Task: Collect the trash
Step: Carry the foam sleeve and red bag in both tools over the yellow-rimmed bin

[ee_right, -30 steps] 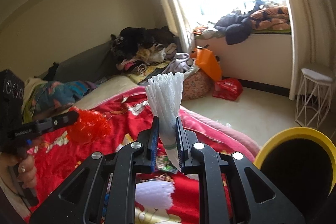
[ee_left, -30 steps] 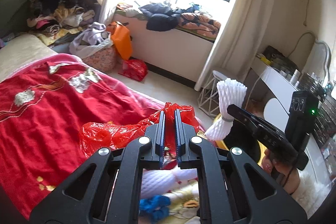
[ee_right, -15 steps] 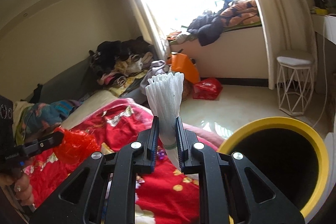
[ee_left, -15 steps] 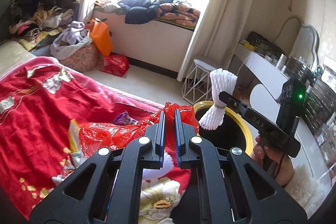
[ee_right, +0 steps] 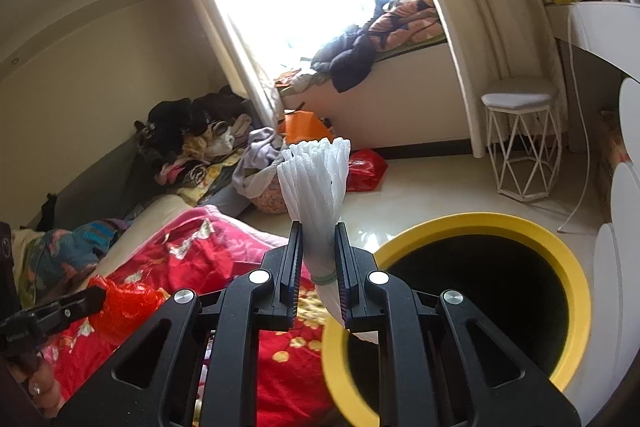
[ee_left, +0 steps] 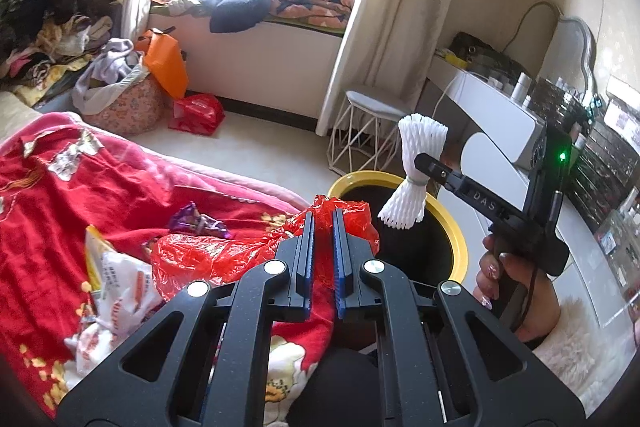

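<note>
Step in hand: carrying two pieces of trash toward the yellow-rimmed bin (ee_right: pixel 476 223) at the foot of the bed (ee_left: pixel 80 195); neither dropped in yet, by the look of it.
Doing it well: bring each load fully over the dark mouth before letting go; best to release the light, floppy red bag (ee_left: pixel 256 251) low and well past the near rim, since a trailing end could catch on the edge or slide back onto the blanket; foam net likely to fall straight, so centre first, then open.
Left tongs (ee_left: pixel 321 227): nearly shut, pinching a fold of the red plastic bag; most of the bag trailing to the left over the bed, tip of it at the bin's near-left rim.
Right tongs (ee_right: pixel 317 247): closed to a narrow gap on the waist of a white foam fruit net (ee_right: pixel 316 179), near its rubber band; upper end fanned out above the fingers, lower end hanging over the bin's left side.
Bin position: on the floor, just beside the bed's right edge, near both loads.
Left behind on bed: a white snack packet (ee_left: pixel 116 283) and a purple wrapper (ee_left: pixel 196 223), left of the red bag, not yet picked up.
</note>
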`<state>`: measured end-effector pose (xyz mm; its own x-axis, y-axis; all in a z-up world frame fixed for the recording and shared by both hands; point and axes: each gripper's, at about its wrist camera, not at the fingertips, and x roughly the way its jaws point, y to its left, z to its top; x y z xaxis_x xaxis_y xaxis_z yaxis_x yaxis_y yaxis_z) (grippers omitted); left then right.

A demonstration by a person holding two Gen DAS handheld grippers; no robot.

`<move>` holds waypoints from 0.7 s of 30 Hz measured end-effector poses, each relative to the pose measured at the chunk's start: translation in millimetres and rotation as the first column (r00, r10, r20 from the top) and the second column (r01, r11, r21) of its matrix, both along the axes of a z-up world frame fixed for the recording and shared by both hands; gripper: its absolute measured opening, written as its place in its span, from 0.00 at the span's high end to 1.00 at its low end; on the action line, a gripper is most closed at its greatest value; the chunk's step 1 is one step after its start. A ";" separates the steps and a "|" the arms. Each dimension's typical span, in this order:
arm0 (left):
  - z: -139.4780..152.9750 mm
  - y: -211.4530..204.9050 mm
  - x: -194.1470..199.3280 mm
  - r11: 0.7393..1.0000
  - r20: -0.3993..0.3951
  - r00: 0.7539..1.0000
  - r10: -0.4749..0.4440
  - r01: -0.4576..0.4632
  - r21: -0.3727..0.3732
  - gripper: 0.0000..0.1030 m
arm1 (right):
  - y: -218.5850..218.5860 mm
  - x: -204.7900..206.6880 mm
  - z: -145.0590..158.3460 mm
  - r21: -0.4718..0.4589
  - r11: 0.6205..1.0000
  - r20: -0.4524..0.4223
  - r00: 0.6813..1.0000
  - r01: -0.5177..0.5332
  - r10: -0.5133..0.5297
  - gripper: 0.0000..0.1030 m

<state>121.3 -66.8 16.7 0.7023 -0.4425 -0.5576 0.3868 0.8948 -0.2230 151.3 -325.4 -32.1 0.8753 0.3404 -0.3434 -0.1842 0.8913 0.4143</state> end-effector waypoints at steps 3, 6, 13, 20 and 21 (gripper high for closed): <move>-4.2 -8.2 3.1 1.000 -0.008 1.000 -0.015 0.015 0.009 0.95 | -10.1 0.3 -4.8 0.012 1.000 -0.011 1.000 0.025 -0.025 0.85; -7.9 -17.5 7.1 0.999 -0.018 0.999 -0.033 0.033 0.012 0.95 | -18.6 0.6 -8.6 0.021 0.998 -0.021 0.999 0.051 -0.050 0.85; -15.9 -43.9 14.9 0.997 -0.036 0.997 -0.071 0.072 0.020 0.95 | -39.0 1.1 -24.6 0.048 0.994 -0.054 0.994 0.098 -0.095 0.85; -25.7 -72.9 24.9 0.993 -0.062 0.993 -0.105 0.108 0.047 0.95 | -52.6 0.4 -39.3 0.062 0.989 -0.089 0.987 0.137 -0.131 0.85; -27.0 -76.8 26.2 0.992 -0.065 0.992 -0.111 0.115 0.053 0.95 | -55.8 0.2 -42.0 0.070 0.987 -0.096 0.986 0.144 -0.137 0.85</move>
